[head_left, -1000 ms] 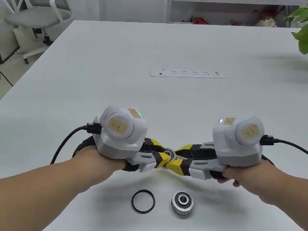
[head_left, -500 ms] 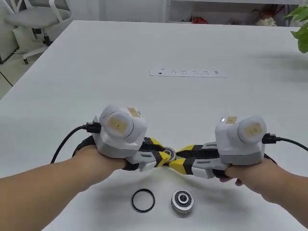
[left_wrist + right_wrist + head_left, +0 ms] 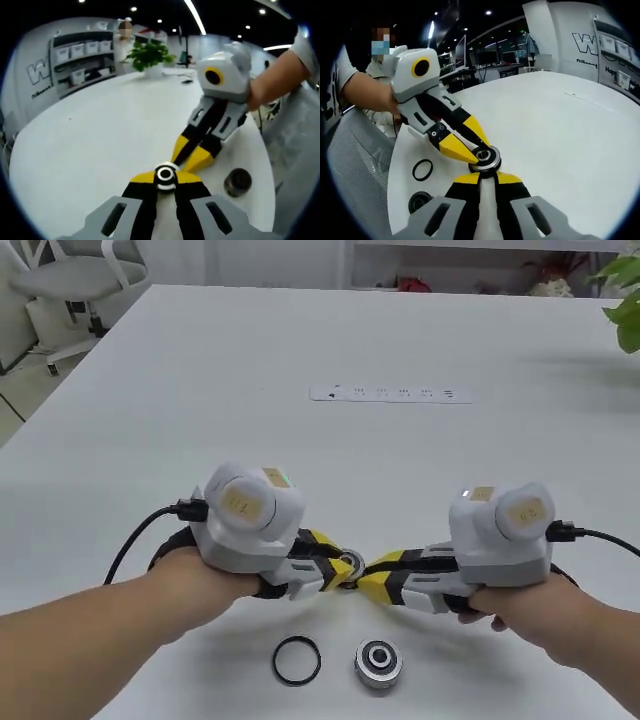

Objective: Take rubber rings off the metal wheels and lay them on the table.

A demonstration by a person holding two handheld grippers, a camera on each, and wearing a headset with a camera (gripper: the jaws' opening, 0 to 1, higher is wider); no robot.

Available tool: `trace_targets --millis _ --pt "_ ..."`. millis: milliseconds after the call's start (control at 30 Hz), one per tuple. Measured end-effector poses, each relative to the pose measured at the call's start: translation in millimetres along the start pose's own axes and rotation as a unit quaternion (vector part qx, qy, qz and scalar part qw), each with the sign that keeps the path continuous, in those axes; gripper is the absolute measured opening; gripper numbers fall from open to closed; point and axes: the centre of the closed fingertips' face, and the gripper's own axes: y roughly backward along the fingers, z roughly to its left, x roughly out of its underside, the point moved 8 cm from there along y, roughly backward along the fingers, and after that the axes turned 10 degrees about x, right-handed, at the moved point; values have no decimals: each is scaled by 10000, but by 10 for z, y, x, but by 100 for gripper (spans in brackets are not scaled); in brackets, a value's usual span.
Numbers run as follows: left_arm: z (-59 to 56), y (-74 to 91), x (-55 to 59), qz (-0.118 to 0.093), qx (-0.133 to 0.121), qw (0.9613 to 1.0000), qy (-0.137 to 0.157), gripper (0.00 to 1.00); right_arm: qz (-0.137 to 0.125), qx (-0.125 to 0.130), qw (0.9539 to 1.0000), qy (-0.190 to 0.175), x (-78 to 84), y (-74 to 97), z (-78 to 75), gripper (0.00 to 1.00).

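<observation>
- The white worktop (image 3: 300, 340) ran from the near edge at your body to the far edge
- Your left gripper (image 3: 338, 565) sat close to the near edge, left of the middle. Its jaws were pressed onto the held wheel (image 3: 349, 564), and the left gripper view showed that wheel (image 3: 165, 174) face-on between the yellow tips
- Your right gripper (image 3: 368, 585) came in from the right side of the near edge, tip to tip with the left one. In its own view the jaws were drawn close together with their tips at the near rim of the held wheel (image 3: 486, 157); I could not tell whether they bit on its dark rubber band or only touched it
- The socket strip (image 3: 388, 393) lay flat near the middle of the worktop, well apart from both grippers and toward the far edge
- The loose rubber ring (image 3: 297, 659) lay flat at the near edge, below your left gripper
- The loose wheel (image 3: 379, 661) lay on its face just beside that ring on its right, the two apart, and nearer the edge than the meeting tips
- The held wheel was lifted off the worktop, between the two grippers
</observation>
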Motion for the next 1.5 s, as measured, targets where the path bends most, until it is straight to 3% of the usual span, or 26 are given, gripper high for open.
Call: trace_targets --millis 133,1000,1233,1300,1433,1500 --pt "-4 -3 0 0 -26 10000 8 13 -8 36 9998 -218 7 2 -17 3" --pt "-34 -14 -12 121 -175 9997 -101 13 -48 210 9989 -421 -20 62 -40 0" --pt "-53 -18 -12 116 -212 9997 -75 13 -87 232 9967 -779 -8 80 -54 0" --pt "-58 -17 -12 118 -225 9996 -74 13 -73 268 9972 -691 -14 76 -41 0" --pt "-55 -16 -13 124 -238 9996 -67 13 38 401 9992 69 -27 56 -1 0" --pt "-55 -15 -14 129 -243 9996 -65 13 55 445 9989 159 -31 41 16 0"
